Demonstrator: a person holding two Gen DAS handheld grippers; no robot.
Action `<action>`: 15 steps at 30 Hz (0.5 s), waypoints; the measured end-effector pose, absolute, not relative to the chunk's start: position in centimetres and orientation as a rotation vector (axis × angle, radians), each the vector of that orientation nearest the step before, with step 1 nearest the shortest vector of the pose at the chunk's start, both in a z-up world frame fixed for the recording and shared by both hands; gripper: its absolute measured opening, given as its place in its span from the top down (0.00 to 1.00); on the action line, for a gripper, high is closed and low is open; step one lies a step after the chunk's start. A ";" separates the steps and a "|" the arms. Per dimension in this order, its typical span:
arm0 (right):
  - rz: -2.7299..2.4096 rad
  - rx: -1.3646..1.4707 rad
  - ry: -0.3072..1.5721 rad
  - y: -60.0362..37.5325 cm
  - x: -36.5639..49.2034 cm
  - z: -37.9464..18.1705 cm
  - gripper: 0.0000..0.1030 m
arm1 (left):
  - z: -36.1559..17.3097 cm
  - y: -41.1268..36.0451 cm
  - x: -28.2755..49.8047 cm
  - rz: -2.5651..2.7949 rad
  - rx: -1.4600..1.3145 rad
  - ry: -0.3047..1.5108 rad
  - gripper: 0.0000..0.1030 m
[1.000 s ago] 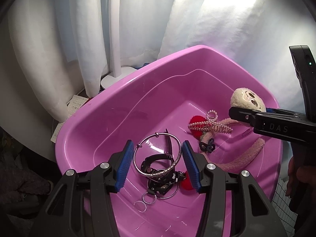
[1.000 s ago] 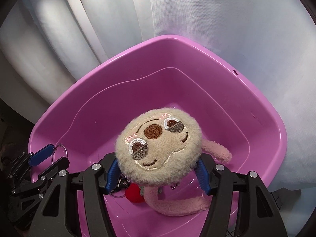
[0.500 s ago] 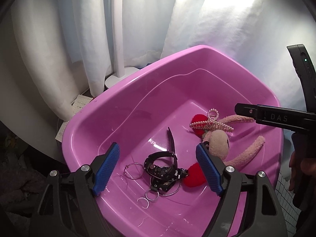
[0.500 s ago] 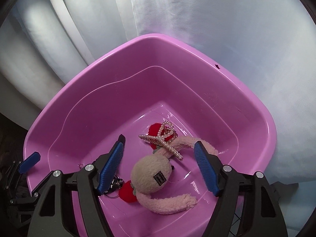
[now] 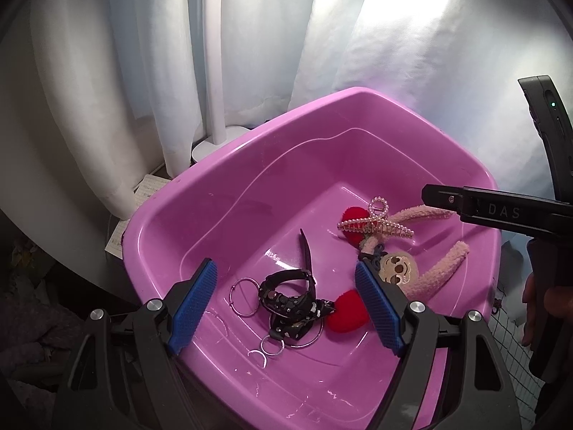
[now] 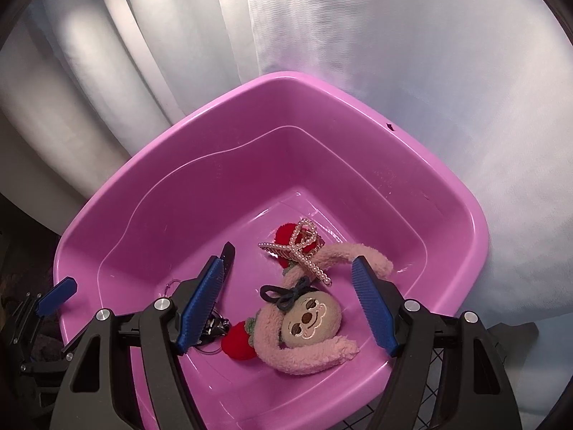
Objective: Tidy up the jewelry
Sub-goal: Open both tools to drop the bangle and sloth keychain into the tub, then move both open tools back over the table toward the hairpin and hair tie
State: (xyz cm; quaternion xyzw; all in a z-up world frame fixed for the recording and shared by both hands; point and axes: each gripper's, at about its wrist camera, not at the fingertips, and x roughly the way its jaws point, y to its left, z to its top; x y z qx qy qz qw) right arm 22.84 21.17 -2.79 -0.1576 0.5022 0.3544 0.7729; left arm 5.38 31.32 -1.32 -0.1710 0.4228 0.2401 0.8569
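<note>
A pearl-beaded gold claw hair clip [image 5: 374, 224], thin silver rings [image 5: 245, 295], a black studded strap [image 5: 286, 297] and a pink plush monkey charm with red pompoms [image 6: 304, 319] all lie on the floor of the glossy pink plastic tub [image 5: 222, 197]. Above them, the left tool [image 5: 286, 301] and the right tool [image 6: 292, 304] both gape wide and hold nothing.

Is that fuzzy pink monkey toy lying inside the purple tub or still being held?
Inside: the monkey toy lies face-up on the tub floor, with the open jaws clear of it.
</note>
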 end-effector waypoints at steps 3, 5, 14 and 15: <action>0.774 -0.342 1.080 20.9 22.5 -2.4 0.31 | -1.0 31.1 5.1 0.509 -0.360 0.883 0.24; 0.780 -0.343 1.074 20.6 22.1 -2.1 0.31 | -0.9 30.9 4.8 0.512 -0.361 0.880 0.24; 0.807 -0.313 1.041 17.7 20.0 -0.8 0.31 | 0.8 28.6 3.0 0.534 -0.344 0.843 0.16; 0.811 -0.307 1.037 17.1 19.6 -0.6 0.31 | 1.0 28.2 2.8 0.535 -0.342 0.836 0.13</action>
